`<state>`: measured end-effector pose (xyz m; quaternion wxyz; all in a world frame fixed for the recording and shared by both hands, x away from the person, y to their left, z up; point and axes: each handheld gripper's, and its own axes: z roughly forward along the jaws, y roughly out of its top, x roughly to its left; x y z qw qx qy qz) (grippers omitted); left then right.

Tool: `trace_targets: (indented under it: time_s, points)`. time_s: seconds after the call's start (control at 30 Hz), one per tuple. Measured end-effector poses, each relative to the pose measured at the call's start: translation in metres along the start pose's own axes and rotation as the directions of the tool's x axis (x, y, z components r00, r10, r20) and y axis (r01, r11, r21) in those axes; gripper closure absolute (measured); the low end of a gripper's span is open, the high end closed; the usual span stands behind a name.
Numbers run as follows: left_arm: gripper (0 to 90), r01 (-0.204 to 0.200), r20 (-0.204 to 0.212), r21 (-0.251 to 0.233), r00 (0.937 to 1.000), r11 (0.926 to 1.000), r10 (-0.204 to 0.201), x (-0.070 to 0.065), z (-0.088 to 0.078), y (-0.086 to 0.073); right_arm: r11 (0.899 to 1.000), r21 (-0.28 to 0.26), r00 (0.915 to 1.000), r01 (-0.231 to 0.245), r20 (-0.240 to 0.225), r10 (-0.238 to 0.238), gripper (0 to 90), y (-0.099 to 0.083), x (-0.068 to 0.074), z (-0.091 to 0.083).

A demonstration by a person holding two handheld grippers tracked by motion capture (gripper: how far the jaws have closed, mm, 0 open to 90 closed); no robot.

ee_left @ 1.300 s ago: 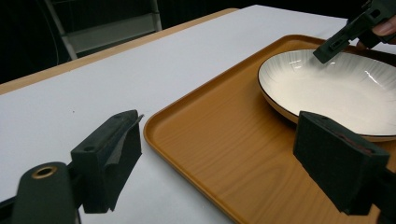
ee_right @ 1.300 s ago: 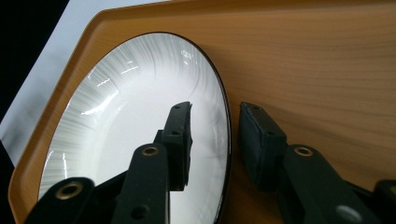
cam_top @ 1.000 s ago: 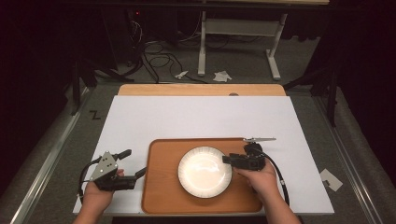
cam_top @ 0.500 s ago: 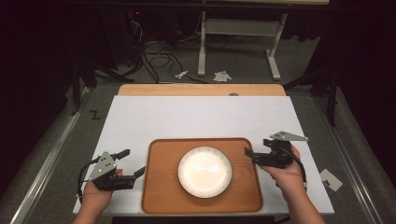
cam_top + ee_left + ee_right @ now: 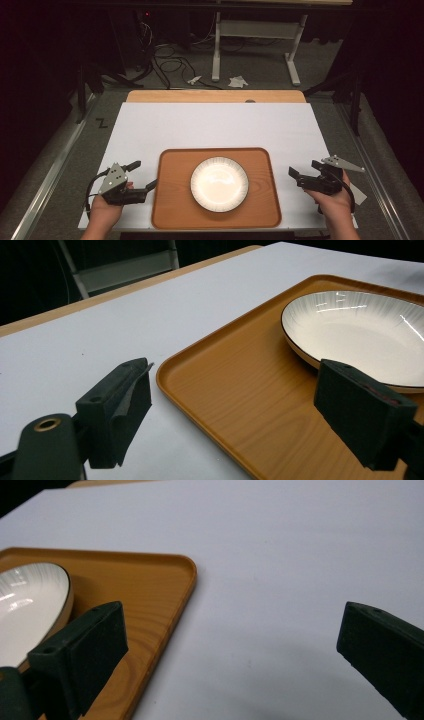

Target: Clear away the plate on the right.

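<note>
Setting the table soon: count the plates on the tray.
1. A single white plate sits in the middle of the wooden tray, between the two grippers; none seems hidden.

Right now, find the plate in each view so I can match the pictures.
High view: the plate sits low in the middle, centred on the tray.
Left gripper view: upper right, cut by the right edge, behind the right jaw.
Right gripper view: far left, cut by the edge, above the left jaw.
Shared landmark: the tray's raised rim, on the white table.

Bright table, dark room
Light fell from above and glared on the plate (image 5: 365, 335). The close jaws looked soft and blurry.
</note>
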<state>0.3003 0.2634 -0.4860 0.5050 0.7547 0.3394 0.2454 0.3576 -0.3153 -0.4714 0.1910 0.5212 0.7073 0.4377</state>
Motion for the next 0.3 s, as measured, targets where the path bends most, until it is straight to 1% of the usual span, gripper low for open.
trace_targets:
  time_s: [0.1,0.17,0.27,0.3]
  points:
    - [15.9,-0.014,0.006,-0.006,0.9999,0.9999,0.014,-0.0005,-0.0003,-0.0006,1.000,0.024,1.0000,0.003,0.005,-0.003,1.3,-0.0042,-0.0018,0.0032]
    - [15.9,-0.023,0.010,-0.015,0.9997,0.9996,0.023,-0.0003,-0.0009,-0.0005,1.000,0.026,0.9999,0.000,0.011,0.000,2.9,-0.0049,-0.0040,0.0036]
    - [15.9,-0.016,0.002,-0.021,0.9999,0.9997,0.016,0.0007,-0.0018,-0.0003,1.000,0.020,0.9996,-0.009,0.026,0.008,3.5,-0.0046,-0.0063,0.0040]
    - [15.8,-0.014,0.000,-0.021,0.9999,0.9997,0.014,0.0010,-0.0022,-0.0002,1.000,0.022,0.9993,-0.019,0.031,0.019,3.5,-0.0047,-0.0068,0.0040]
